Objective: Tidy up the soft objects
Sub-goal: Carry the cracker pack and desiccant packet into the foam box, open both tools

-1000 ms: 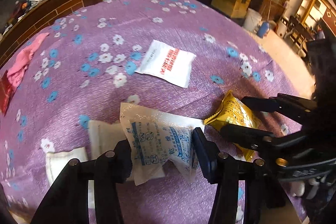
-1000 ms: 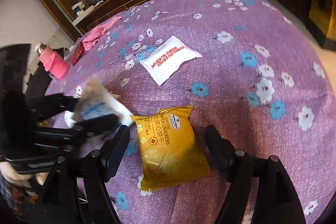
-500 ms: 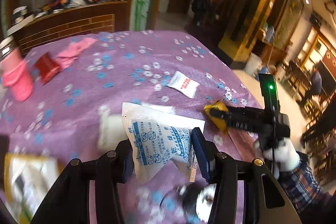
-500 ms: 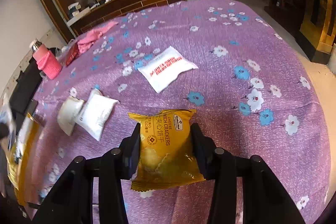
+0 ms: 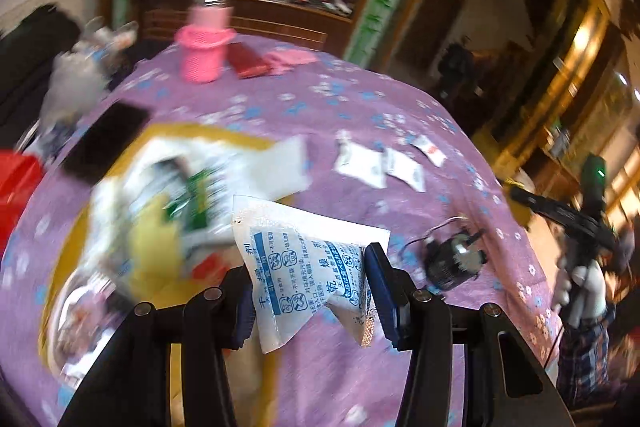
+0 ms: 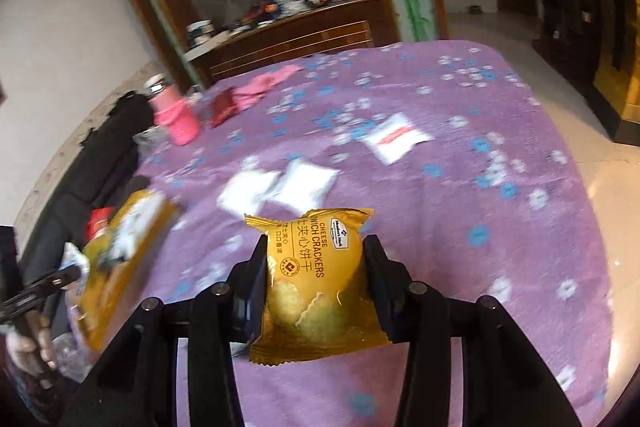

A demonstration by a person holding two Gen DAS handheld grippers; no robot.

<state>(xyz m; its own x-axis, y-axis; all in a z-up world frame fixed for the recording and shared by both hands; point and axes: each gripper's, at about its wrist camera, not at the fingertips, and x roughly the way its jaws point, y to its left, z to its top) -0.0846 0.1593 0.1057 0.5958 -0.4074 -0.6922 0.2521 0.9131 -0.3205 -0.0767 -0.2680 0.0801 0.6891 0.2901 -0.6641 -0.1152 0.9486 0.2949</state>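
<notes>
My left gripper (image 5: 310, 285) is shut on a white desiccant packet (image 5: 304, 267) with blue print and holds it above the purple flowered tablecloth (image 5: 360, 367), beside a yellow tray (image 5: 132, 227) holding several packets, blurred by motion. My right gripper (image 6: 316, 283) is shut on a yellow cheese cracker packet (image 6: 316, 279) lifted above the cloth. Two white packets (image 6: 280, 185) and a white packet with red print (image 6: 394, 137) lie flat on the cloth further out. The yellow tray also shows in the right wrist view (image 6: 120, 247) at the left.
A pink bottle (image 6: 176, 113), a red wallet (image 6: 224, 105) and a pink cloth (image 6: 264, 83) sit at the far left of the table. A black phone (image 5: 108, 143) and a small black device (image 5: 452, 261) lie on the cloth. A wooden counter stands behind.
Both grippers have lifted their packets and swung left toward the yellow tray. The right gripper closed on the cracker packet, which lay between open jaws a second ago.
</notes>
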